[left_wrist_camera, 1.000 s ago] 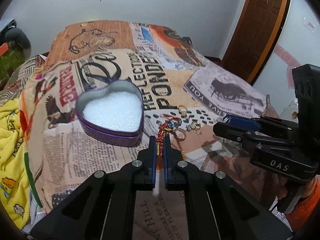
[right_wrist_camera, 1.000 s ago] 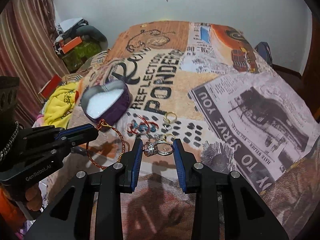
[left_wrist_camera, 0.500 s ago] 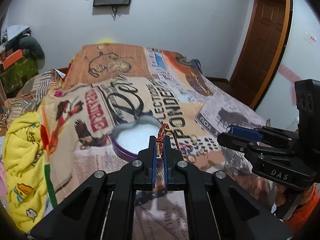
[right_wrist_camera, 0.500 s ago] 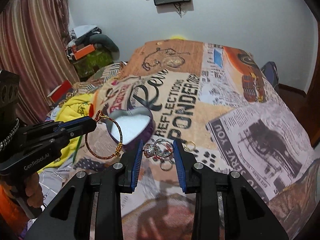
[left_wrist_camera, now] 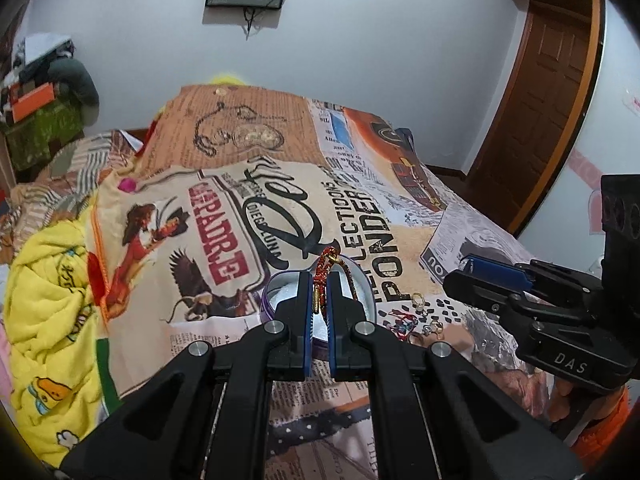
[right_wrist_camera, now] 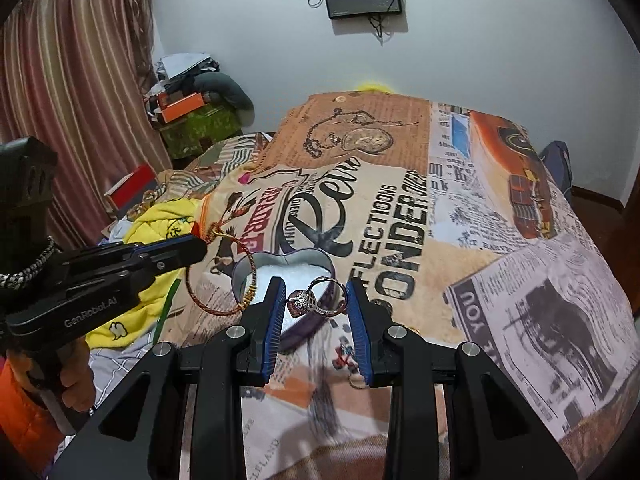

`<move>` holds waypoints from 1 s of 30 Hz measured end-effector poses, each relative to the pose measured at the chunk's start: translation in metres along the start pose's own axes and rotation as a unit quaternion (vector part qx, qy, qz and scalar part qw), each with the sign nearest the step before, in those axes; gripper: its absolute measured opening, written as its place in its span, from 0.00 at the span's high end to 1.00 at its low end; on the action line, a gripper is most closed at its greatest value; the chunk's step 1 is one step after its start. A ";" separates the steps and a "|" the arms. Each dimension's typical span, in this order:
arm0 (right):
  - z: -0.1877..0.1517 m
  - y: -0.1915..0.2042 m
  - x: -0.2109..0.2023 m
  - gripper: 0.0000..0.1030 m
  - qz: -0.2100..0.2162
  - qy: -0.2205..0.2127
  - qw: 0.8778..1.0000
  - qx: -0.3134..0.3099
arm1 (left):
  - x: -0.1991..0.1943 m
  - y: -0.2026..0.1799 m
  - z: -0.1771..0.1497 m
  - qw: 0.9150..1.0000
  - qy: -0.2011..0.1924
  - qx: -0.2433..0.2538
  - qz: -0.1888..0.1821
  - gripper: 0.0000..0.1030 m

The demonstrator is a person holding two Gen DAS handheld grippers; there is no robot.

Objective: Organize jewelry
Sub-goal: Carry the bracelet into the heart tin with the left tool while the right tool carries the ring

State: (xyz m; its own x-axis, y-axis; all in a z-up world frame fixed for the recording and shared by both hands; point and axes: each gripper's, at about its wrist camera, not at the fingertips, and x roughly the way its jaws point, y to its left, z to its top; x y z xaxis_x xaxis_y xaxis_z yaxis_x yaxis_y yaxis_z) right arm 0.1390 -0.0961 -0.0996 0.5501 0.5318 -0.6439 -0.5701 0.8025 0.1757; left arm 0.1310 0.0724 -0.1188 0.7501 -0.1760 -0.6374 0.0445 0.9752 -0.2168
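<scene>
Left gripper (left_wrist_camera: 319, 300): clamped on bangle (right_wrist_camera: 218, 276), now lifted before tin (right_wrist_camera: 280, 270).
Right gripper (right_wrist_camera: 316, 304): pinching ring (right_wrist_camera: 316, 302), risen too.

Heart-shaped tin (left_wrist_camera: 366, 286) at centre of left view mostly hidden behind left gripper (left_wrist_camera: 319, 300). Small rings (left_wrist_camera: 430, 326) lower right: too small to tell apart.

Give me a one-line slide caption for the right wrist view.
Right gripper holds a silver ring above the heart-shaped tin while the left gripper dangles a red-and-gold bangle.
</scene>
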 end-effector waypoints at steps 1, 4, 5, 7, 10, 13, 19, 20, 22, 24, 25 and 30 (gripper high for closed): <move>0.001 0.000 0.003 0.72 0.001 0.001 1.000 -0.001 | 0.004 0.003 0.001 1.000 0.005 -0.003 -0.004 0.96; 0.003 0.002 0.014 0.72 0.005 0.007 1.000 -0.005 | 0.017 0.009 0.001 1.000 0.019 -0.007 -0.008 0.96; 0.004 0.001 0.017 0.72 0.007 0.010 1.000 -0.006 | 0.021 0.010 0.000 1.000 0.022 -0.009 -0.009 0.96; 0.004 0.001 0.025 0.72 0.012 0.017 1.000 -0.007 | 0.030 0.014 0.001 0.999 0.032 -0.016 -0.017 0.96; 0.004 0.002 0.036 0.72 0.019 0.027 0.999 -0.012 | 0.041 0.017 0.001 0.999 0.044 -0.020 -0.023 0.96; 0.004 0.004 0.046 0.72 0.023 0.038 0.999 -0.021 | 0.050 0.018 0.000 0.998 0.052 -0.012 -0.019 0.96; 0.003 0.009 0.063 0.72 0.034 0.059 0.997 -0.036 | 0.058 0.019 -0.002 0.998 0.059 0.001 -0.009 0.96; 0.003 0.009 0.065 0.72 0.036 0.062 0.997 -0.037 | 0.058 0.020 -0.002 0.998 0.060 0.001 -0.009 0.96; 0.002 0.010 0.070 0.72 0.042 0.071 0.996 -0.039 | 0.060 0.021 -0.003 0.998 0.063 0.001 -0.008 0.96; 0.002 0.010 0.075 0.72 0.045 0.078 0.995 -0.042 | 0.060 0.022 -0.003 0.998 0.063 0.003 -0.005 0.96; 0.001 0.011 0.076 0.72 0.045 0.080 0.995 -0.044 | 0.059 0.022 -0.003 0.998 0.062 0.005 -0.001 0.96; 0.001 0.012 0.080 0.72 0.047 0.087 0.994 -0.052 | 0.052 0.025 -0.001 0.999 0.050 0.009 0.017 0.96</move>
State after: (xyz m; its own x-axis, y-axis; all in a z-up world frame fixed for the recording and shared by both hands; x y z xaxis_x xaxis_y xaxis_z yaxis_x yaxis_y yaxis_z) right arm 0.1767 -0.0432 -0.1479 0.3828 0.5418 -0.7483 -0.6794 0.7139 0.1694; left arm 0.1708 0.0876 -0.1580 0.6814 -0.1539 -0.7155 0.0317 0.9829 -0.1812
